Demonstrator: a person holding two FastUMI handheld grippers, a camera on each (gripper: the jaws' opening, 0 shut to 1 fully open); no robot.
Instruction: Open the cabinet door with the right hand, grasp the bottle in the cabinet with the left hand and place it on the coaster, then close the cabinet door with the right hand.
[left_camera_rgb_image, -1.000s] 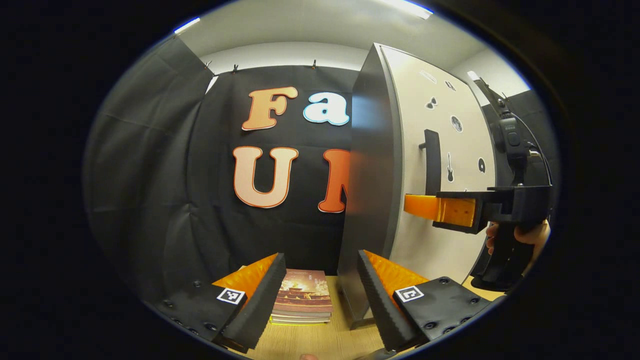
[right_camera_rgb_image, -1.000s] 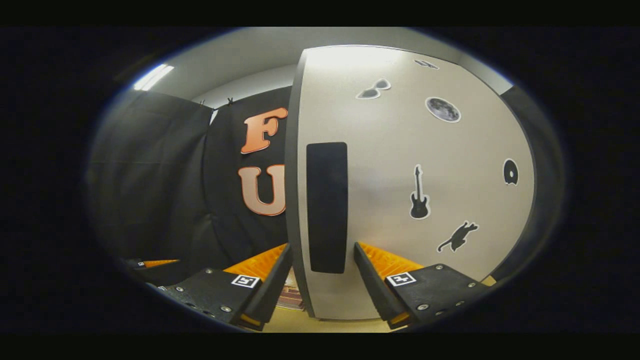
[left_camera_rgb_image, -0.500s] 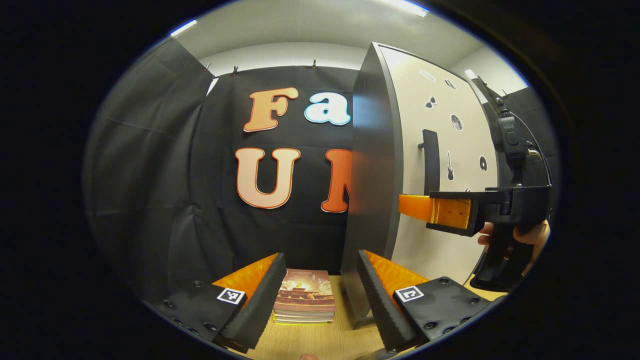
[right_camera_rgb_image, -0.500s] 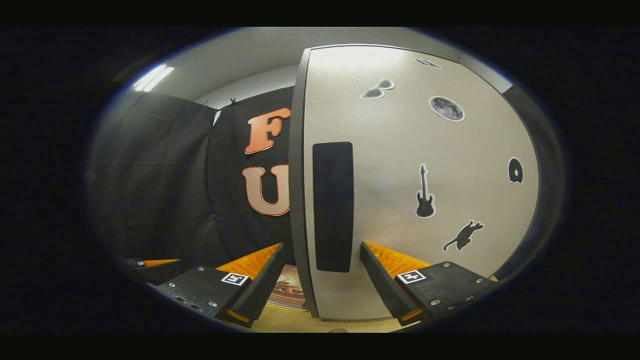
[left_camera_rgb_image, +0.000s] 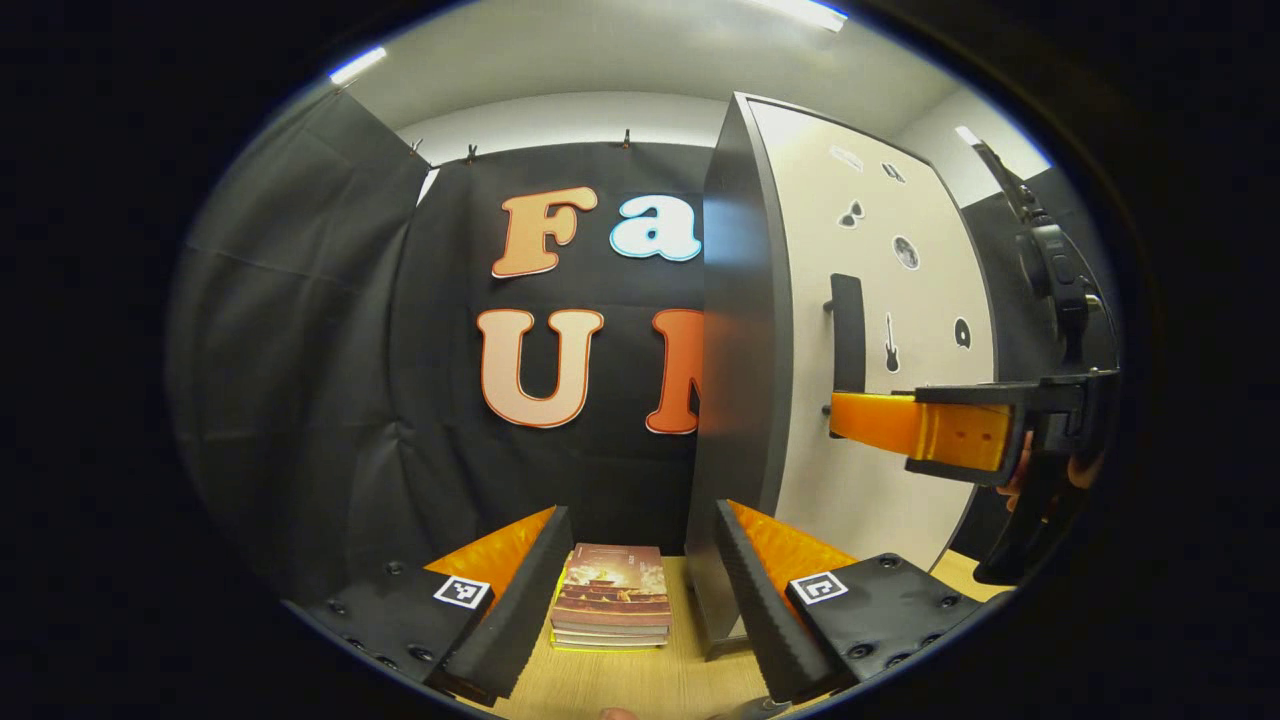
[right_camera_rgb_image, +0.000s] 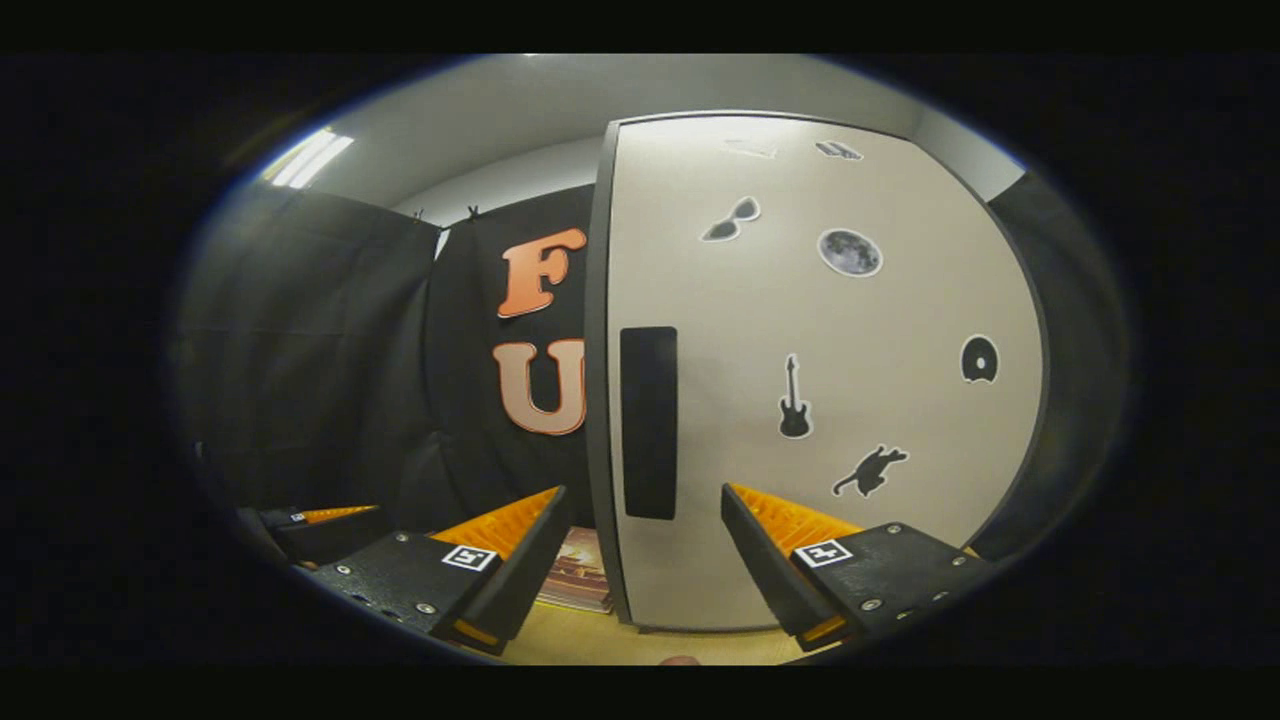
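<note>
1. Books (left_camera_rgb_image: 612, 596) lie stacked on the wooden table (left_camera_rgb_image: 640, 680), straight ahead of the left gripper (left_camera_rgb_image: 638, 590), whose fingers stand wide apart and hold nothing. The cabinet (left_camera_rgb_image: 740, 400) stands just right of that gap, its dark side wall facing this gripper.
2. Cabinet door (right_camera_rgb_image: 830, 380) is shut, pale and dotted with small stickers. Its black handle (right_camera_rgb_image: 649, 422) stands upright near the door's left edge, above and between the spread fingers of the right gripper (right_camera_rgb_image: 645, 560), which touch nothing.
3. Compared with a second ago, the handle looks smaller and sits farther from the right gripper, so that gripper has drawn back from the door. In the left gripper view its orange fingers (left_camera_rgb_image: 915, 428) have slid rightward, away from the handle (left_camera_rgb_image: 847, 335).
4. Hand (left_camera_rgb_image: 1050, 470) on the right grips the tool's black stock, holding it level with its fingers pointing at the door.
</note>
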